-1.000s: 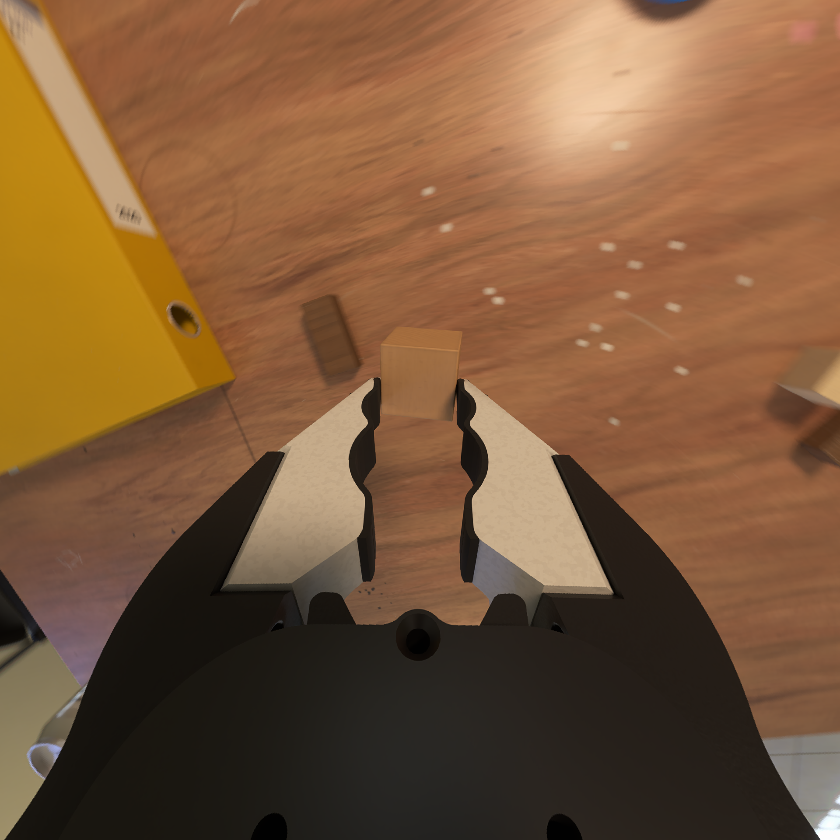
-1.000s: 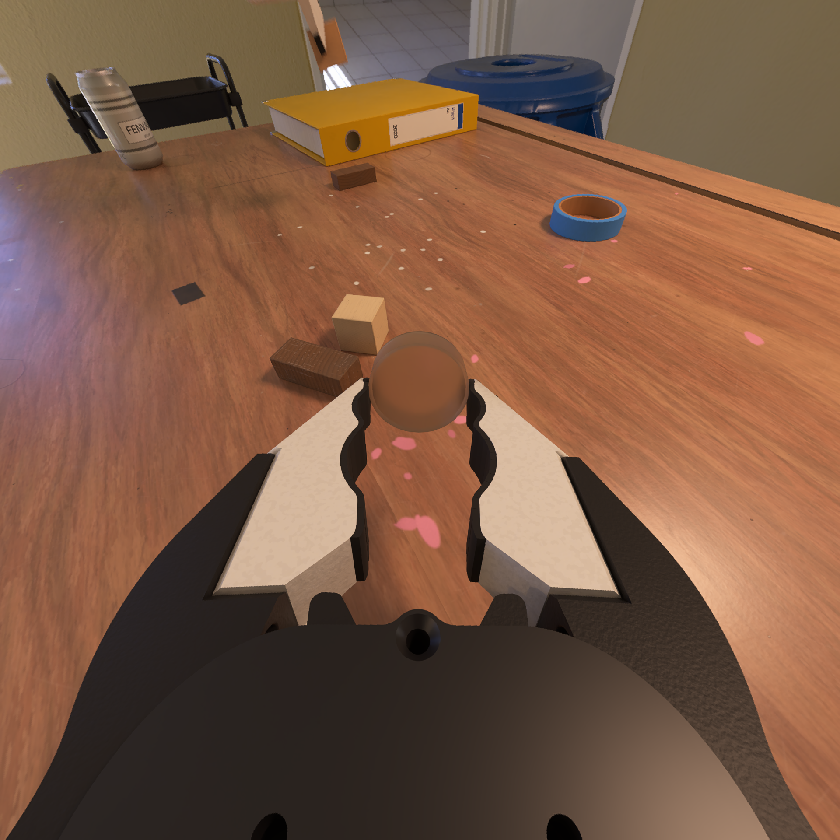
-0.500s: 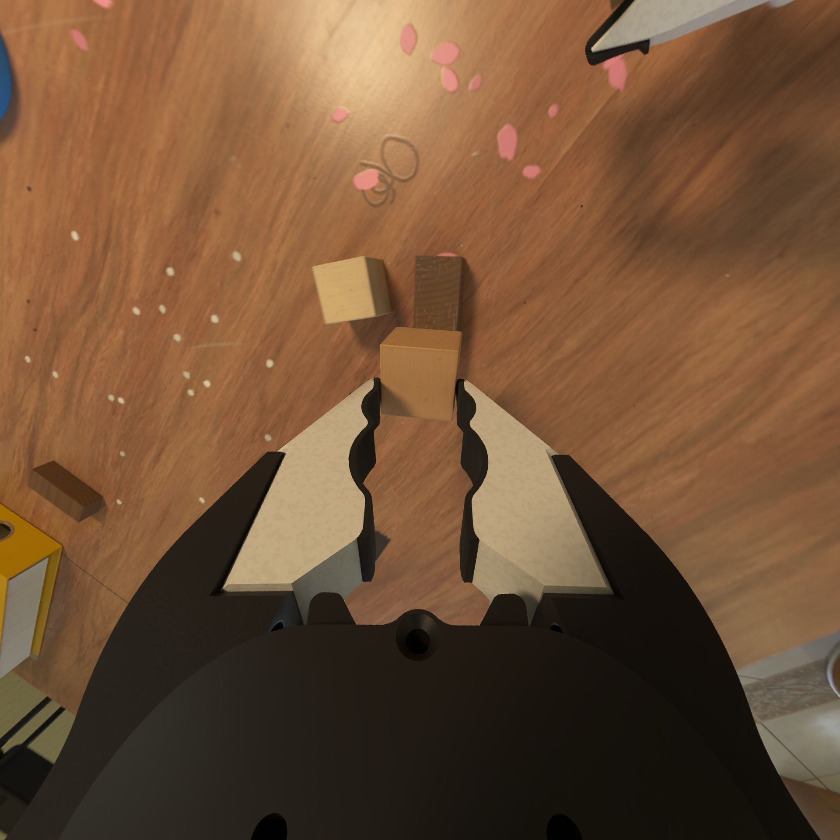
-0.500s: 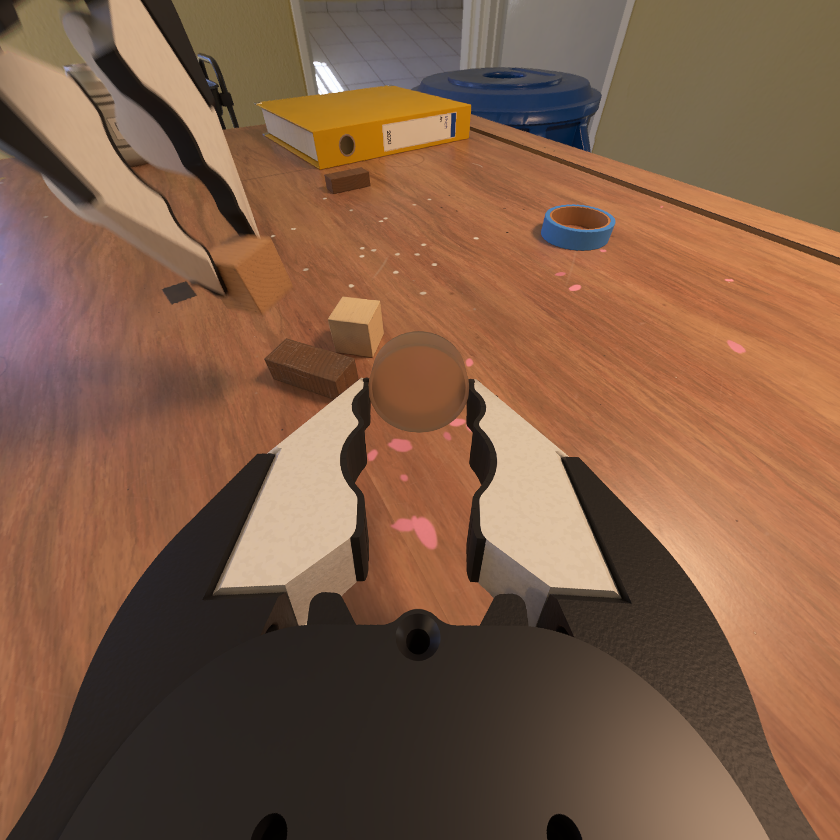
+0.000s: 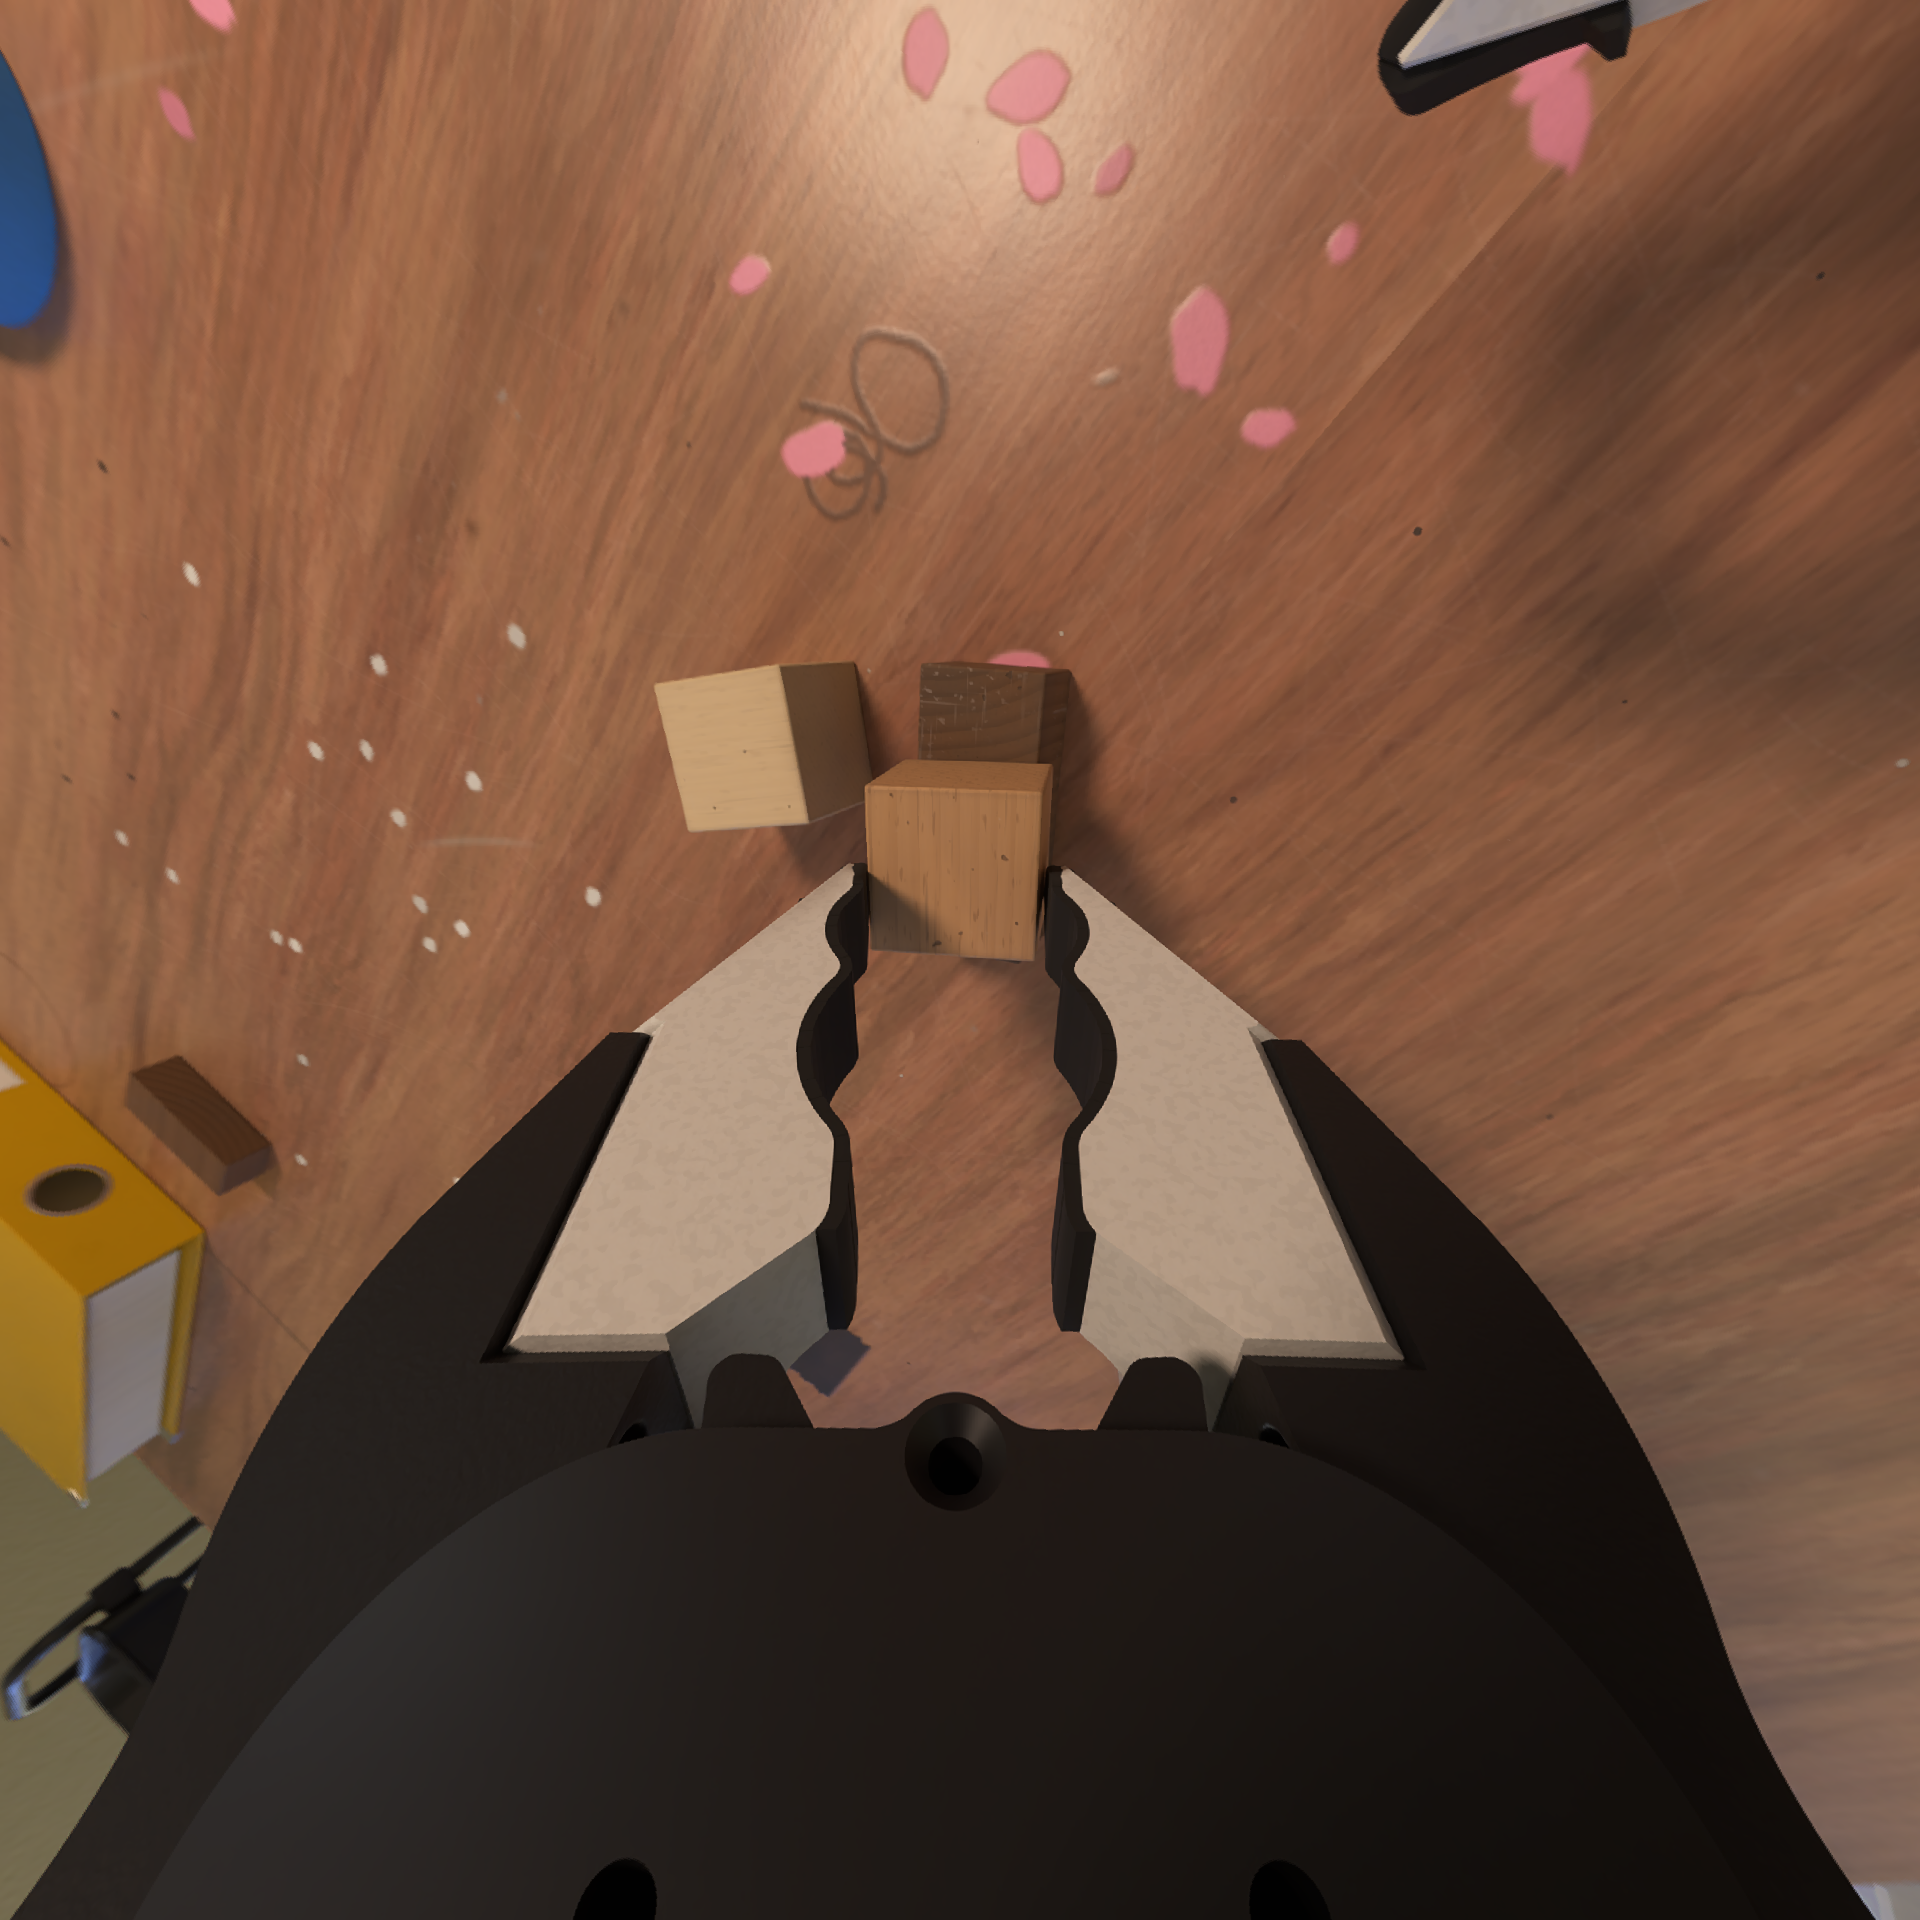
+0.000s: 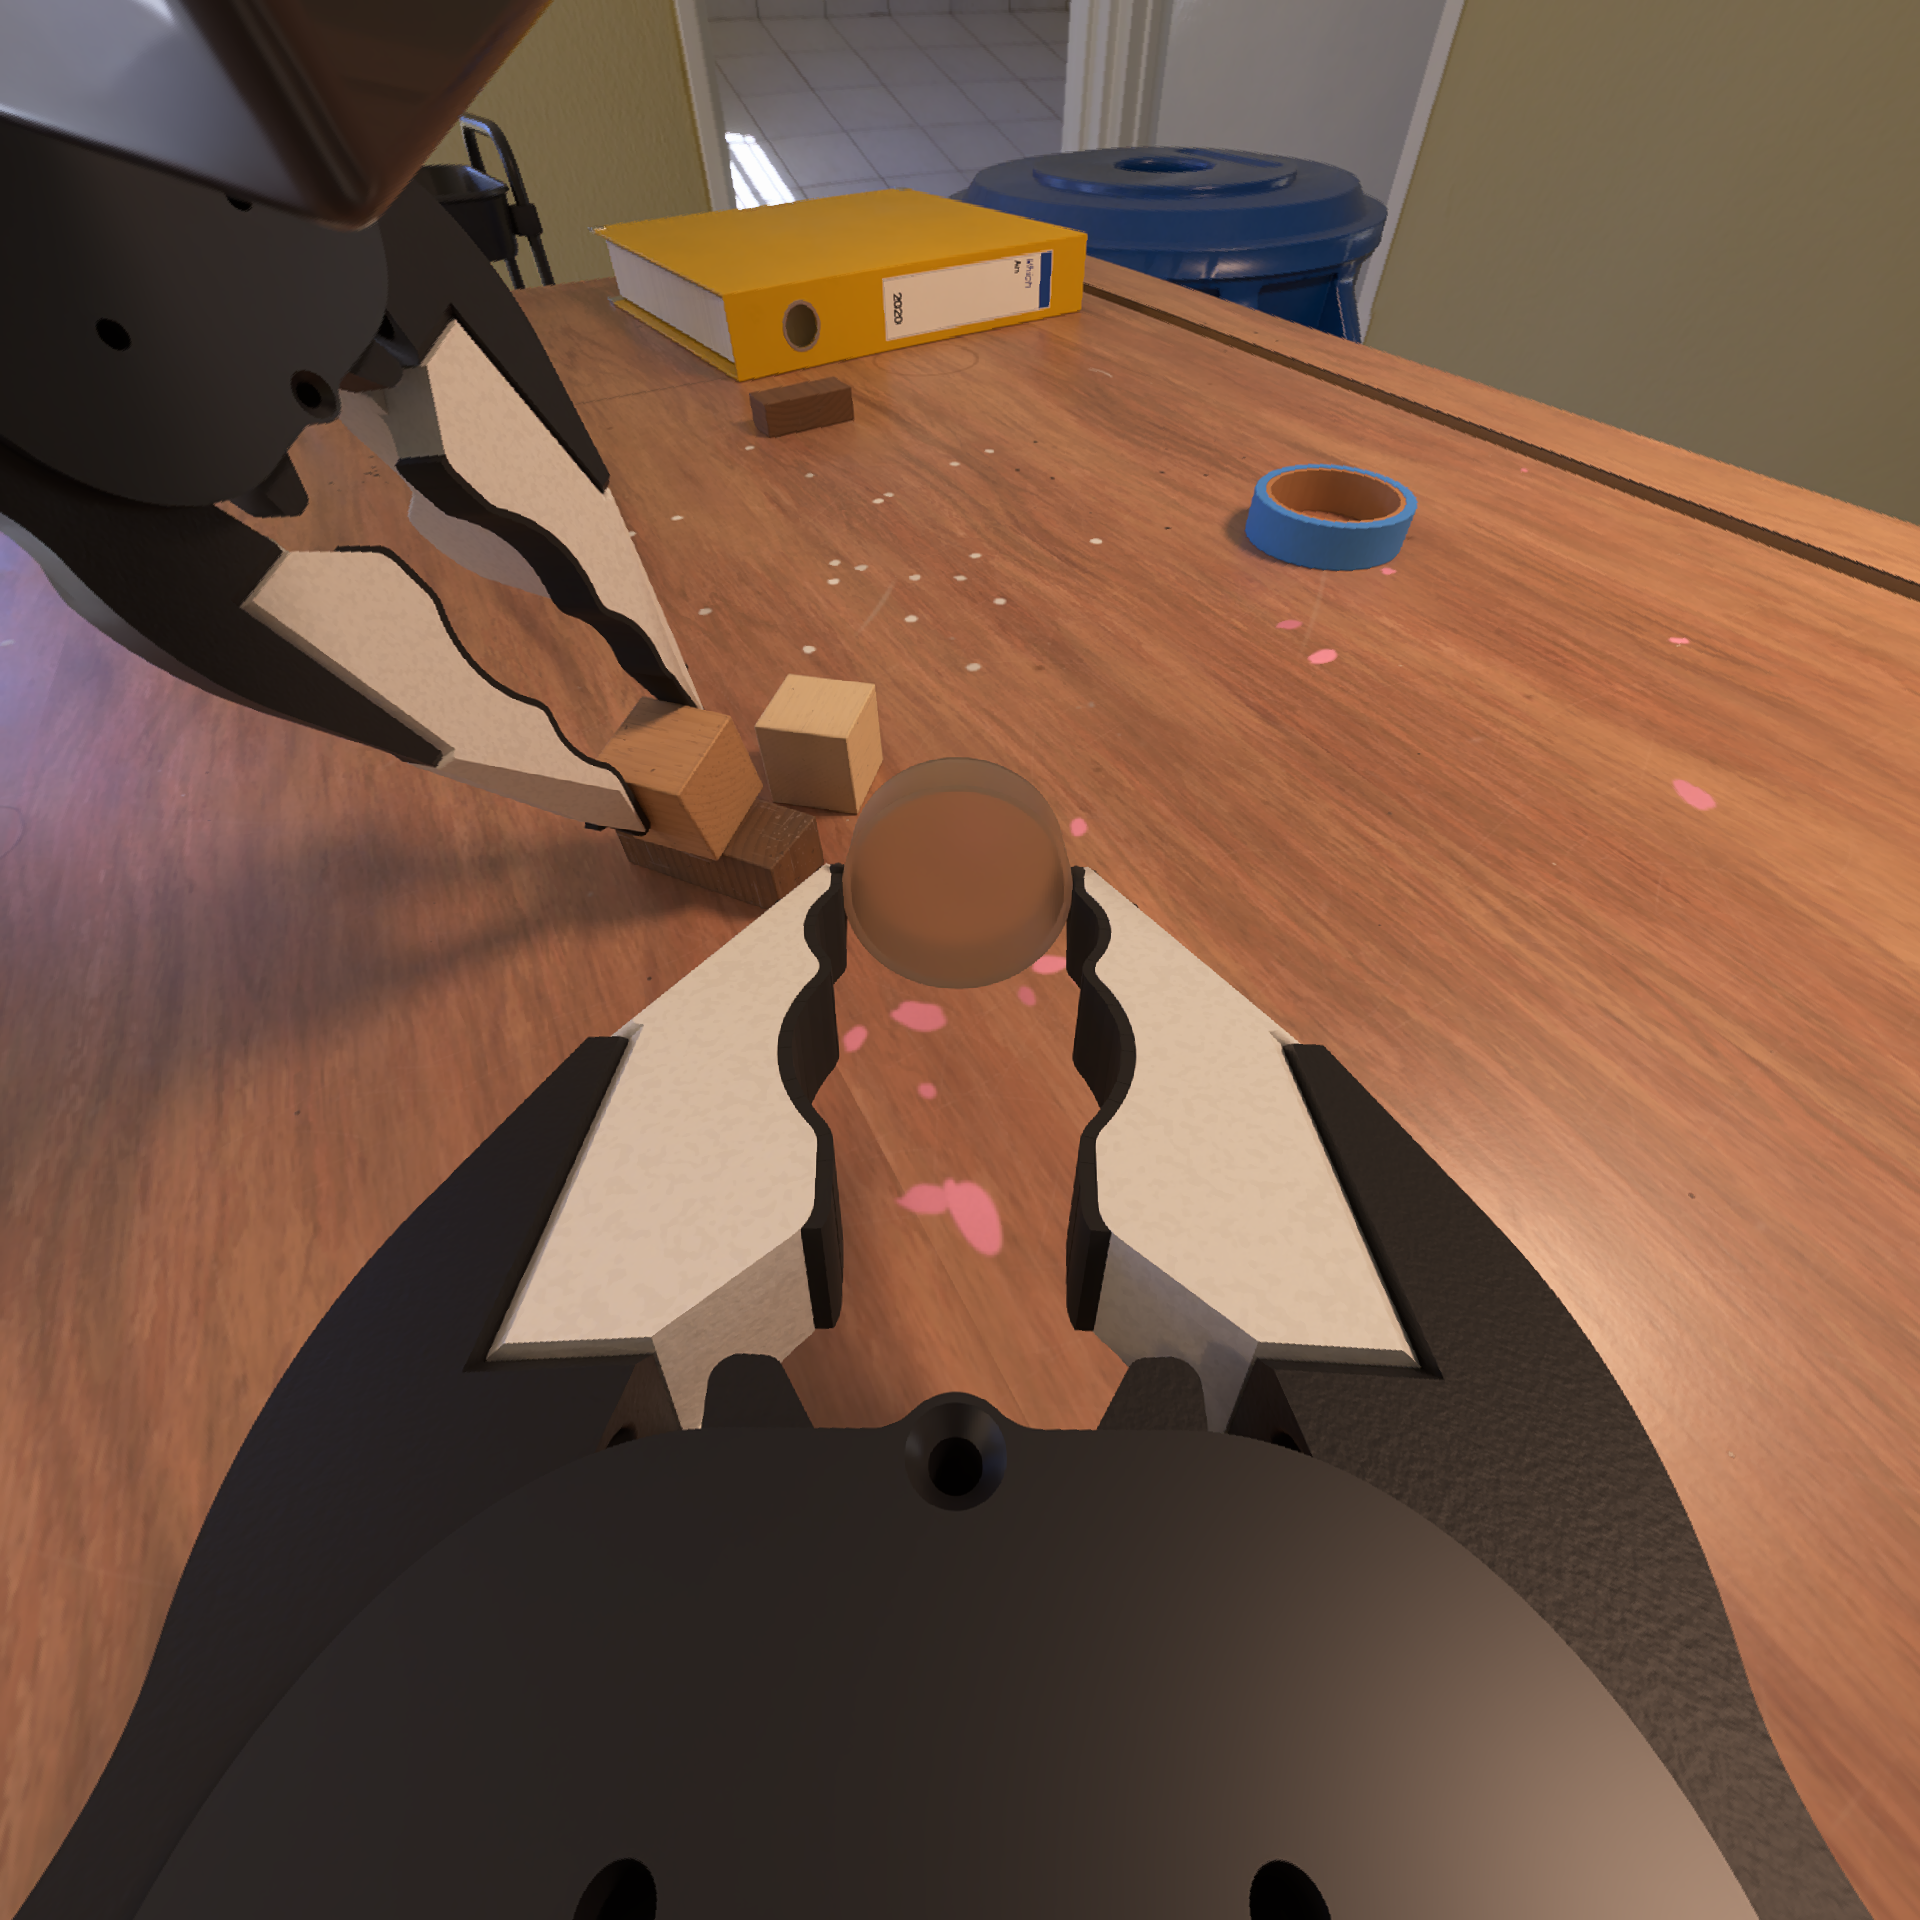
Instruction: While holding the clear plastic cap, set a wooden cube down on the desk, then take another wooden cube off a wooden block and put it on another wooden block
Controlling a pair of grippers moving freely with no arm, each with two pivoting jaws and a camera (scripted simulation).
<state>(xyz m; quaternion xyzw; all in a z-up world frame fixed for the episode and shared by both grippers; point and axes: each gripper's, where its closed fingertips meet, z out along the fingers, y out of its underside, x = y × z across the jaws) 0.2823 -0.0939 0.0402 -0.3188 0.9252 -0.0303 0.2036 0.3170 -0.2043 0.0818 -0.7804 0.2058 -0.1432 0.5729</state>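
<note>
My left gripper is shut on a tan wooden cube. It holds the cube tilted over the near end of a dark wooden block, touching it or just above it. In the right wrist view the left gripper reaches down from the upper left with this cube over the block. A paler wooden cube stands on the desk beside the block, also seen in the right wrist view. My right gripper is shut on the clear plastic cap, held above the desk.
A second dark wooden block lies near a yellow binder at the far side. A blue tape roll sits to the right. A blue bin stands beyond the desk edge. Pink and white flecks dot the desk.
My left gripper has carried the tan cube from near the binder over to the dark block beside the pale cube and lowered it there. The right gripper has stayed almost still with the cap.
</note>
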